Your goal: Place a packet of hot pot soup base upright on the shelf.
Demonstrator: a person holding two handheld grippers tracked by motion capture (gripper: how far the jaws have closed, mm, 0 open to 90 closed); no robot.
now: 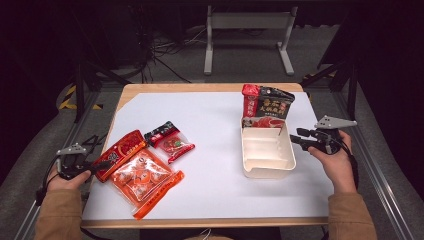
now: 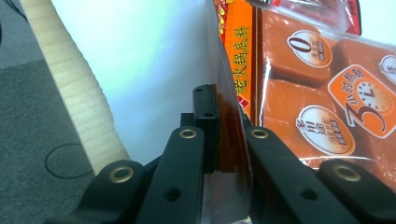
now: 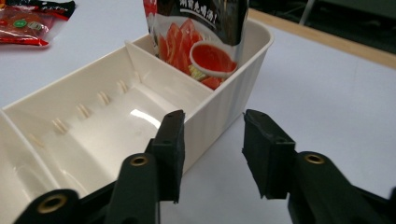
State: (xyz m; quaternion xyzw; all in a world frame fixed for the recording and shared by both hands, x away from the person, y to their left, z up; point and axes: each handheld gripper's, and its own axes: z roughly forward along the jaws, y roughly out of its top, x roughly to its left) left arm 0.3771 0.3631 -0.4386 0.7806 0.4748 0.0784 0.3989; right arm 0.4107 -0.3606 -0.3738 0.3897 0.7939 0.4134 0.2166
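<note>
A red seasoning packet [image 1: 121, 151] with yellow lettering [image 2: 237, 60] lies at the left of the white mat. My left gripper [image 1: 98, 165] [image 2: 224, 119] is shut on its near edge. An orange packet of cubes [image 1: 145, 179] [image 2: 322, 88] lies right beside it. A small dark-and-red packet [image 1: 170, 141] [image 3: 28, 21] rests further in. On the right stands a cream divided bin [image 1: 245, 155] [image 3: 224, 105]. A red-and-black pouch [image 1: 265, 106] [image 3: 201, 42] stands upright in its far compartment. My right gripper [image 1: 296, 138] [image 3: 212, 151] is open, one jaw inside and one outside the bin's right wall.
The white mat [image 1: 215, 170] covers most of a wooden table [image 1: 200, 222] [image 2: 74, 88]. A grey metal stand [image 1: 248, 22] and cables lie on the floor behind. Metal rails [image 1: 385, 175] run along the table's right side.
</note>
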